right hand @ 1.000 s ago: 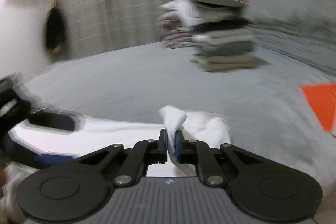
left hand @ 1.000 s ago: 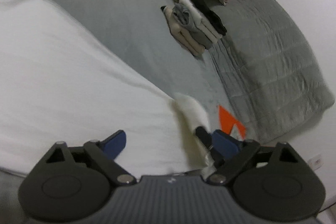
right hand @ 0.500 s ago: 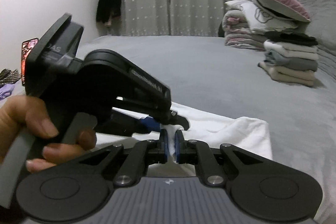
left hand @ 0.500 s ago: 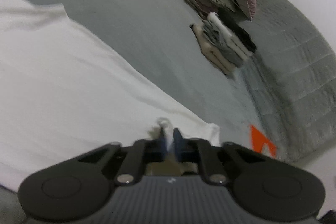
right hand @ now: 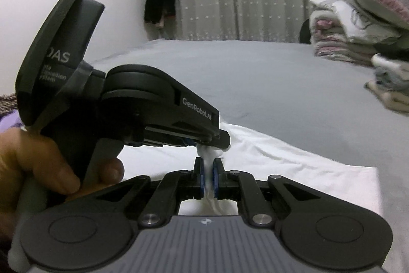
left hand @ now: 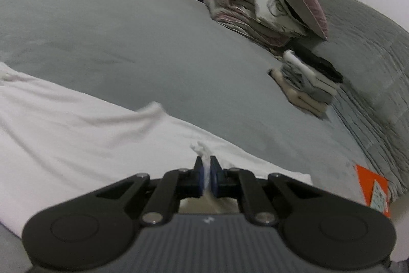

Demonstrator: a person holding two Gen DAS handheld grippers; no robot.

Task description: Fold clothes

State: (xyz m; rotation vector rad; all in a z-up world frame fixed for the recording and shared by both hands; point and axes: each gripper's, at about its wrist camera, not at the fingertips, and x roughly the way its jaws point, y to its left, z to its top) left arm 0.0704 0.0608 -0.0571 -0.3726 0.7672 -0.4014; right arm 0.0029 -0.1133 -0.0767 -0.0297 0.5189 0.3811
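On the grey bed (left hand: 143,47), a white garment (left hand: 76,134) is lying spread flat along the near edge. The left tool (left hand: 207,177) is clenching a pinch of the white cloth, a small tuft poking up between its blue pads (left hand: 203,175). The right tool (right hand: 209,179) is gripping the same bunched fabric (right hand: 209,154), its tips meeting the left tool (right hand: 212,140) just above, while a hand (right hand: 38,168) is squeezing that tool's trigger. Farther across the bed, a stack of folded clothes (left hand: 306,83) is sitting beside the quilted headboard (left hand: 370,47), with pillows and bedding (left hand: 268,9) piled behind it. An orange card (left hand: 372,188) is resting at the bed's edge.
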